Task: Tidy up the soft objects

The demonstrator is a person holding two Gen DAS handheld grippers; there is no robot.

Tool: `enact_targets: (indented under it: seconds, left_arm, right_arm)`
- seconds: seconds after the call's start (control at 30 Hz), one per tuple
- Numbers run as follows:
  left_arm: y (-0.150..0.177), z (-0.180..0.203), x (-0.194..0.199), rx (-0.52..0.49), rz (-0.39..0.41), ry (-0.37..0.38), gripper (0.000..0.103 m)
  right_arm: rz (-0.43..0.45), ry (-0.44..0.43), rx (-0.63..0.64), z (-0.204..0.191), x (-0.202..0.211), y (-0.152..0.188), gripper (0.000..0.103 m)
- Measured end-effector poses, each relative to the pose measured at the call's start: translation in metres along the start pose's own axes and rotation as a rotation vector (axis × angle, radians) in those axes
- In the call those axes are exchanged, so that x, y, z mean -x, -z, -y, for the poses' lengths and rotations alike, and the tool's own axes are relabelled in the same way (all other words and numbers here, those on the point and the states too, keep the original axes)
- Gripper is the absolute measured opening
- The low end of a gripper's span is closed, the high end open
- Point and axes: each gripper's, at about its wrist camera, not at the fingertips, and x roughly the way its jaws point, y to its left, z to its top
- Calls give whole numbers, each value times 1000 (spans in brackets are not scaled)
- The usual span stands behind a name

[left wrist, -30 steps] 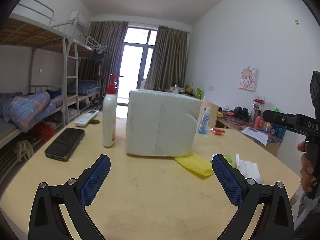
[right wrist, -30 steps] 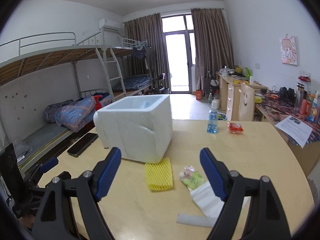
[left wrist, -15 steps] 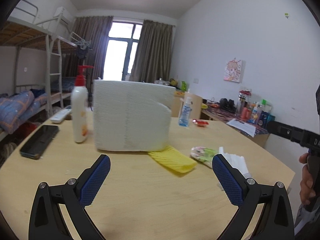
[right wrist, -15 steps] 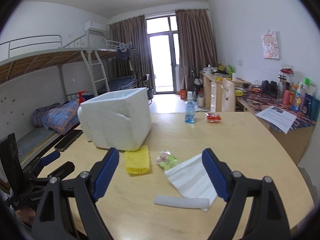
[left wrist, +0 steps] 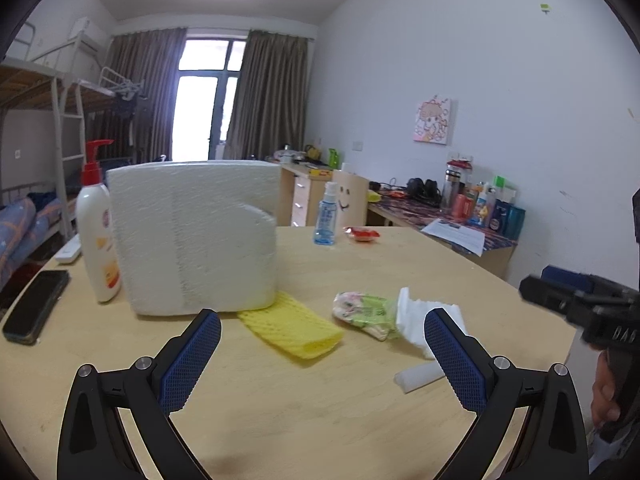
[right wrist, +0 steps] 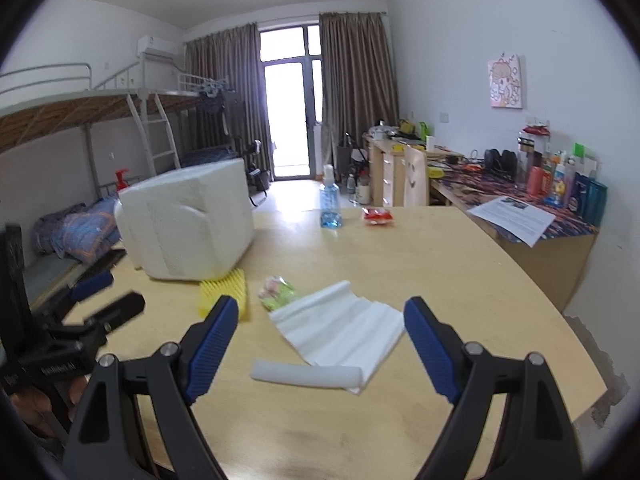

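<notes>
I had the left tongs (left wrist: 322, 354) and the right tongs (right wrist: 320, 346) both spread wide and holding nothing, low over the near table (right wrist: 440, 264). Between the right pair lay one white foam sheet (right wrist: 344, 330), partly rolled at its near end. Just beyond sat one yellow foam net (left wrist: 290, 328) and one green-and-pink packet (left wrist: 362, 310), then one white foam box (left wrist: 192, 236) touching the net's far end. I judged the thin sheet might slide or crumple under a pinch, and the light box could get nudged. Farther off: one pump bottle (left wrist: 96, 232), one phone (left wrist: 34, 306), one blue bottle (right wrist: 330, 206).
</notes>
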Motion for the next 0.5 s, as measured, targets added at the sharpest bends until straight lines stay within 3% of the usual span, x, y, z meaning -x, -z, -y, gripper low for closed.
enact_targets:
  seconds: [0.33, 0.5]
  left_arm:
    - [-3, 13, -35, -7, -87, 18, 102]
    - [-1, 11, -51, 3, -132, -13, 102]
  right_arm:
    - [-44, 3, 12, 8, -15, 9, 88]
    - [-77, -24, 10, 13, -28, 11, 88]
